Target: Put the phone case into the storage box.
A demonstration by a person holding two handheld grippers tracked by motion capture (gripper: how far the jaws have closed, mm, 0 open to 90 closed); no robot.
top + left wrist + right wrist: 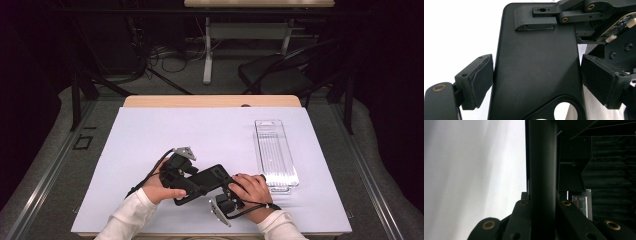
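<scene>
- Markings: no legible brand/label on any item.
- Left hand-held gripper [186, 186]: jaws set wide, pads against both long edges of the black flat plate [536, 70]; left pad touching, right pad at the edge, contact not certain.
- Right hand-held gripper [239, 189]: jaws closed down narrow, clamped on the plate's thin edge; plate seen edge-on betw. the jaws in the right gripper view.
- Plate: matte black, flat, smooth, rounded corners, round cut-out at one end; held betw. both grippers just above the white worktop [210, 130], near front edge.
- Clear plastic tray [275, 152]: long, rectangular, ribbed, lying at worktop's right, just beside the right hand [252, 192].
</scene>
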